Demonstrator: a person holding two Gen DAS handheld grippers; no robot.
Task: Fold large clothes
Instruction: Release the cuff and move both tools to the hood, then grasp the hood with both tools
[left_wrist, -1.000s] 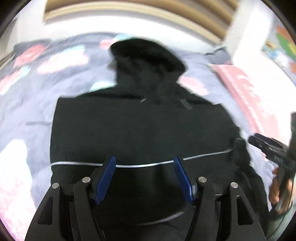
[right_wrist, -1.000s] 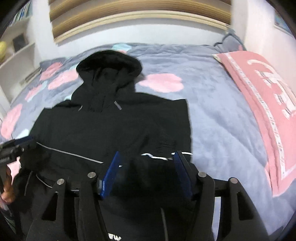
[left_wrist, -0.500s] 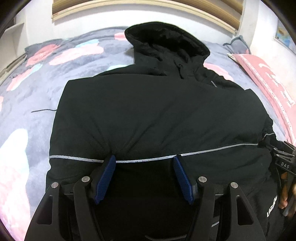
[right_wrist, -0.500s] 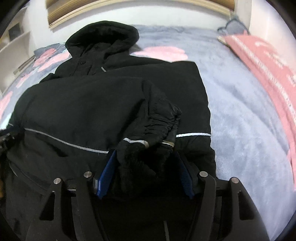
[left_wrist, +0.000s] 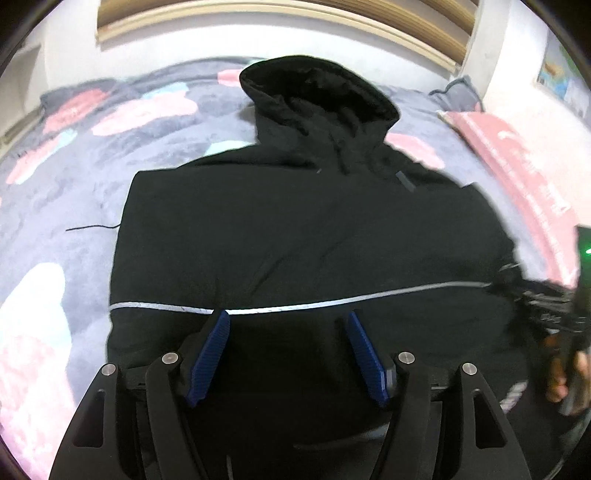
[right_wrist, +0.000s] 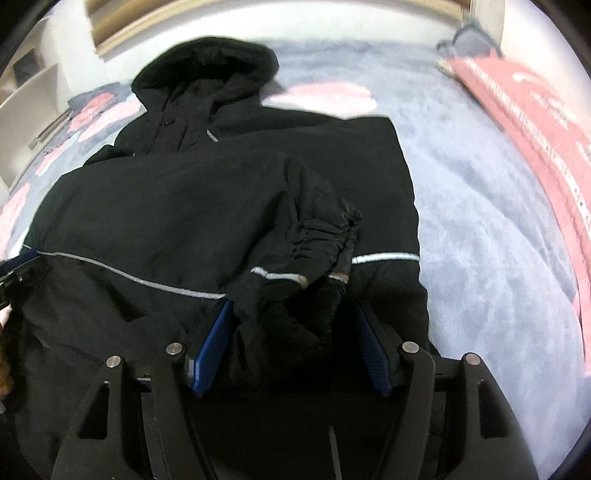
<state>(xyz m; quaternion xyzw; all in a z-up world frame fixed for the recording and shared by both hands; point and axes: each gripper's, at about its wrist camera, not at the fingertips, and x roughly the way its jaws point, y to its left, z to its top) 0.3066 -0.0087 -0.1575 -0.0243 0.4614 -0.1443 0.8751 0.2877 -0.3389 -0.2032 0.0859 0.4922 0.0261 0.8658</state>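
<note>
In the left wrist view, a black jacket is seen spread on a grey bed with pink patches, its hood toward twelve o'clock. A silver stripe runs across the jacket from nine to three o'clock. The left gripper is held over the lower jacket at six o'clock; its jaws stand moderately apart, with only flat jacket cloth seen between the blue pads, and whether they press on it cannot be told. At three o'clock a pink pillow lies by the bed's edge, and below it a blurred hand with the other gripper is seen at the jacket's side.

In the right wrist view, the jacket fills the left and centre, hood at eleven o'clock. A bunched sleeve with a gathered cuff lies folded across the body. The right gripper sits at six o'clock; its jaws have just been opening, and the sleeve's end is between the pads, touching the left one. The pillow lies at two o'clock.
</note>
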